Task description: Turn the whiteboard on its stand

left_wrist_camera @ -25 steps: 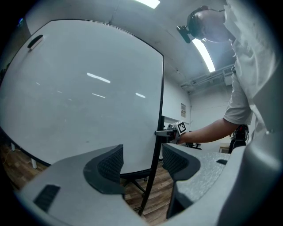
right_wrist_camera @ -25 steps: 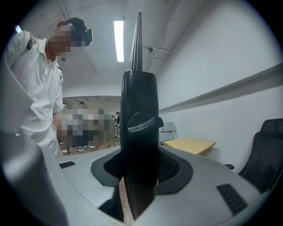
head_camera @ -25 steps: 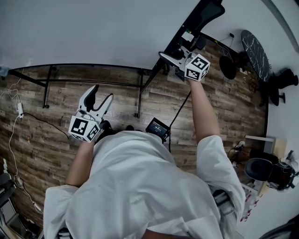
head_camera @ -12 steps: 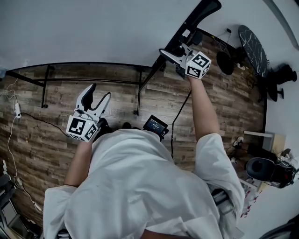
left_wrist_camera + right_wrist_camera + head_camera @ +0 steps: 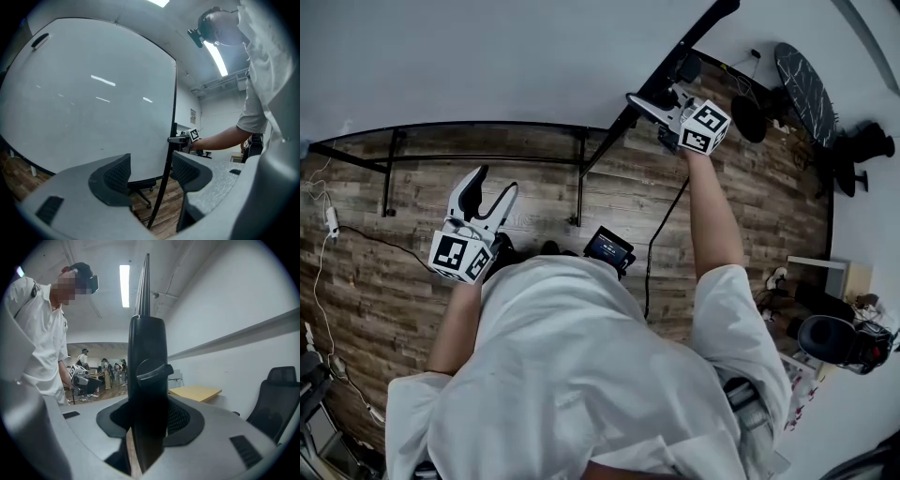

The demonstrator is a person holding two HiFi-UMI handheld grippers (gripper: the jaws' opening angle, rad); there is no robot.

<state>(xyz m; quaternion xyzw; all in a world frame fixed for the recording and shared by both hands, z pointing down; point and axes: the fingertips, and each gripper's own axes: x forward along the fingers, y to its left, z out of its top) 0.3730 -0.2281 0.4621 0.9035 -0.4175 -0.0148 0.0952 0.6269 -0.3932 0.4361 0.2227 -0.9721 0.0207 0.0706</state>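
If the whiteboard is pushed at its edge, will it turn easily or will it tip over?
The whiteboard is a wide, flat panel, so it is probably stiff. It hangs on a side post with a knob, held by the right gripper, so it likely swings rather than slides. The stand's feet look long, so tipping seems unlikely.

Glossy, smooth whiteboard (image 5: pixel 93 103) in a matt black frame (image 5: pixel 174 108); floor (image 5: pixel 412 202) of rough-grained wood planks; the person's shirt (image 5: pixel 581 375) is white cloth.

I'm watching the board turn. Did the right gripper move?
Yes. The right gripper, shut on the whiteboard frame, shifted toward the round dark table.
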